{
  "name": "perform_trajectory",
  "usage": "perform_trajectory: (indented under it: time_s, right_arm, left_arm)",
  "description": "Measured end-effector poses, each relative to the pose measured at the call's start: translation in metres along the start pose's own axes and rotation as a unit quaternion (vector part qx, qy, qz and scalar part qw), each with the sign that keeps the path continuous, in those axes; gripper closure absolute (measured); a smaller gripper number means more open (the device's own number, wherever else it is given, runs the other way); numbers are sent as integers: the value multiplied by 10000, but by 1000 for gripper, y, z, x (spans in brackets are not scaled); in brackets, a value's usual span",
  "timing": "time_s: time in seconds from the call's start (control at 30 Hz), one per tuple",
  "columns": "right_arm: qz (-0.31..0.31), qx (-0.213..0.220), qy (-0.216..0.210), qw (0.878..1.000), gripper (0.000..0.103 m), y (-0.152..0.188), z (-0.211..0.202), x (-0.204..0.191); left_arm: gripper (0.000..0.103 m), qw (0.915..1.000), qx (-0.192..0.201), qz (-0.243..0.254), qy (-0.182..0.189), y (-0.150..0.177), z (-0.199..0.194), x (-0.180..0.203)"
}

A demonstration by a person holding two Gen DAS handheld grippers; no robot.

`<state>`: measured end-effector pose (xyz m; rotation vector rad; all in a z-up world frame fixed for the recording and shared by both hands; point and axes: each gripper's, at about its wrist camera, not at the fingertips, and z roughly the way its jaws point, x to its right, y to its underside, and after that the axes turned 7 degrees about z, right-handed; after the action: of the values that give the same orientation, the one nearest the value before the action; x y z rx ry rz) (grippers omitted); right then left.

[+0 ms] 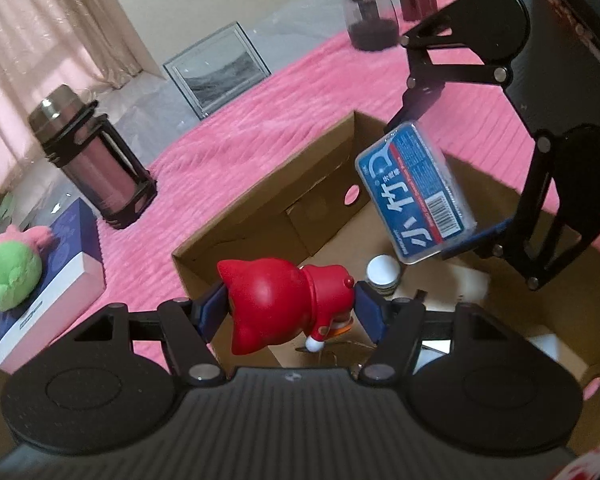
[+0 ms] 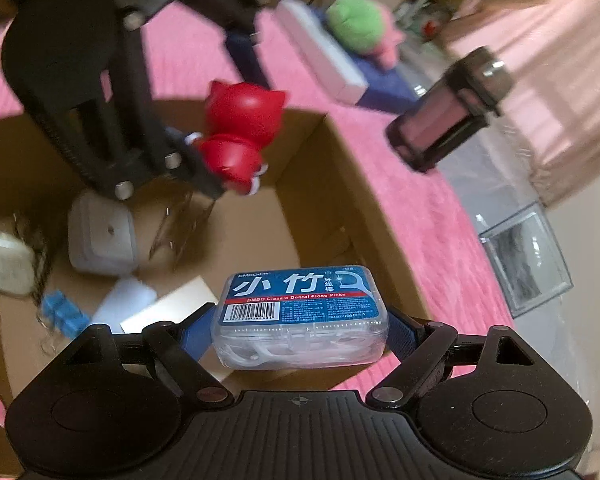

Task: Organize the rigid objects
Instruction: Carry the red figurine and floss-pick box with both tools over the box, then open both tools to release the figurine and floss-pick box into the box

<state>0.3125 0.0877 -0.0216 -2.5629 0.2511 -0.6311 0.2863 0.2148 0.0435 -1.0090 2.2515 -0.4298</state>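
Left gripper (image 1: 290, 308): blue pads clamped on a red cat figurine (image 1: 276, 304), one pad against its head side, the other at its feet end. Figurine lies crosswise between the fingers, suspended over the near edge of an open cardboard box (image 1: 260, 200).

Right gripper (image 2: 300, 332): pads pressed on both short ends of a clear floss-pick box (image 2: 302, 312) with a blue label, held level, label up, over the same cardboard box's interior near its wall.

From the left wrist view, the floss-pick box hangs tilted above the far right part of the carton, well apart from the figurine.

Inside the carton: a white square case (image 2: 102, 236), small blue blocks (image 2: 62, 312), a white-capped jar (image 1: 382, 274).

Outside on the pink blanket (image 1: 260, 92): a steel flask (image 1: 94, 156), a green-and-pink plush (image 1: 10, 272) on a blue-and-white box (image 1: 56, 280), a glass frame (image 1: 216, 68).
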Motion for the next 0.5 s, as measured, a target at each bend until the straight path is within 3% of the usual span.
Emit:
perform_trajectory:
  time_s: [0.5]
  right_arm:
    - [-888,-1071,159,9901,20,-11,75,7]
  left_arm:
    - [40,9984,-412,356,139,-8,68,-1]
